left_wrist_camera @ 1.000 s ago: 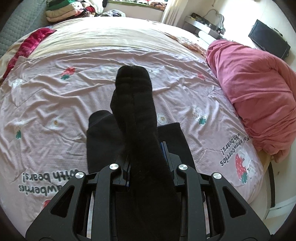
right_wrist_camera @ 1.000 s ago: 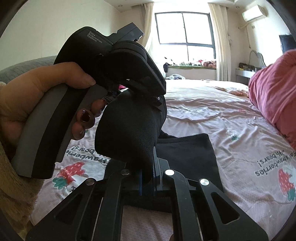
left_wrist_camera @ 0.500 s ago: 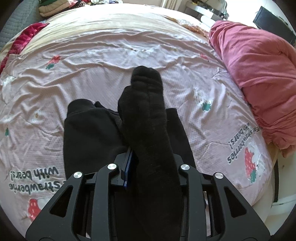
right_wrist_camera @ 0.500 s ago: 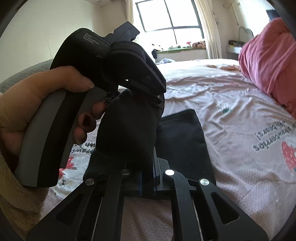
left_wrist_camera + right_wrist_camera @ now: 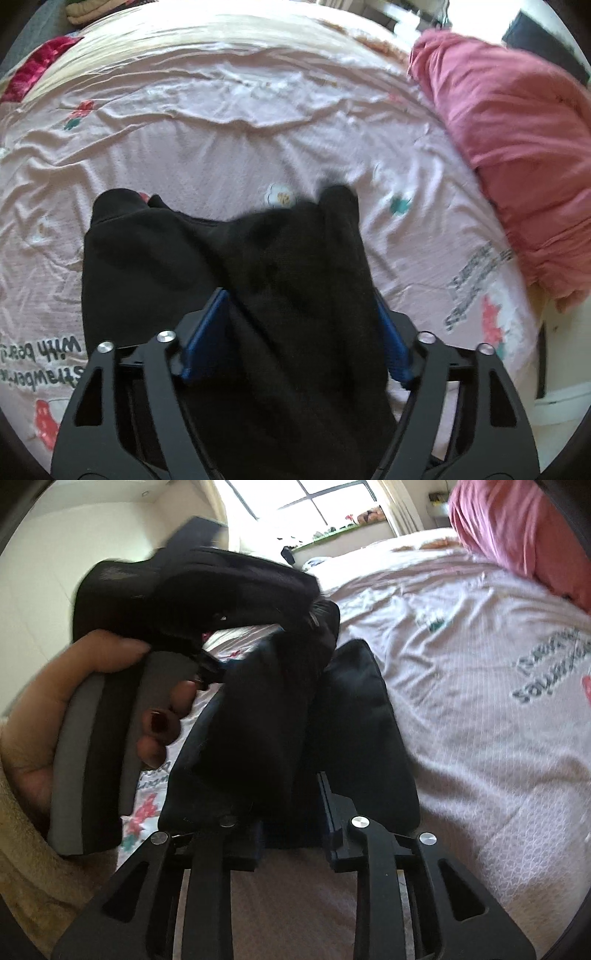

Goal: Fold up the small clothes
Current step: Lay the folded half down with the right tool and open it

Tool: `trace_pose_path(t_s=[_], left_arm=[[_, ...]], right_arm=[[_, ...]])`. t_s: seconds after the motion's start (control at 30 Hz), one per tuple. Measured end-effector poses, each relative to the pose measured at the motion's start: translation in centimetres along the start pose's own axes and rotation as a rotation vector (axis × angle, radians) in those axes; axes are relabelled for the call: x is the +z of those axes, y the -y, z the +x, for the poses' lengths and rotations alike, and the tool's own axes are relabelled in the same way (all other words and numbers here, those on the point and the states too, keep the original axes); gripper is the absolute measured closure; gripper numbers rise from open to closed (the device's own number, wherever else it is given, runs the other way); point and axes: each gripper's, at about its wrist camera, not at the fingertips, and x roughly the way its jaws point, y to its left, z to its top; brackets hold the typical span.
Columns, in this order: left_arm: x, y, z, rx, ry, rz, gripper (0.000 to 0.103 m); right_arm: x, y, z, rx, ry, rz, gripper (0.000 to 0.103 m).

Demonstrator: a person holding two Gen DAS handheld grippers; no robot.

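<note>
1. A black sock (image 5: 295,280) lies across a flat black garment (image 5: 147,266) on the near part of a pink strawberry-print bedsheet (image 5: 229,155).
2. A second ago the sock stood up between the left gripper's (image 5: 295,332) pads; now it has slumped onto the garment, and its toe end at the far right is blurred.
3. The left jaws have just been opening. They stand wide apart, blue pads clear of the sock that sits between them.
4. The right gripper's (image 5: 291,834) jaws have also just been opening and are slightly apart; dark sock fabric sits between them, though whether the pads press it is hard to tell.
5. Judged from this, the sock is being let go, so a fold is being laid down.
6. In the right wrist view a hand (image 5: 74,709) holds the left gripper's handle, which hides much of the sock.
7. A rumpled pink duvet (image 5: 517,147) lies at the far right, cut off by the picture's edge.
</note>
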Motion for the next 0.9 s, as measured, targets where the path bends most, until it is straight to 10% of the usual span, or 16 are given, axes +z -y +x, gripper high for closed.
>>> trace_pose_path(t_s=[0.5, 0.9], left_arm=[[-4.7, -7.4, -4.8, 0.117, 0.114, -0.043, 0.033], [-7.3, -9.1, -4.3, 0.103, 0.108, -0.065, 0.030]], right_arm=[[5.4, 4.4, 1.9, 0.283, -0.166, 0.202, 0.035], [11.9, 5.5, 8.6, 0.189, -0.333, 0.174, 0.045]])
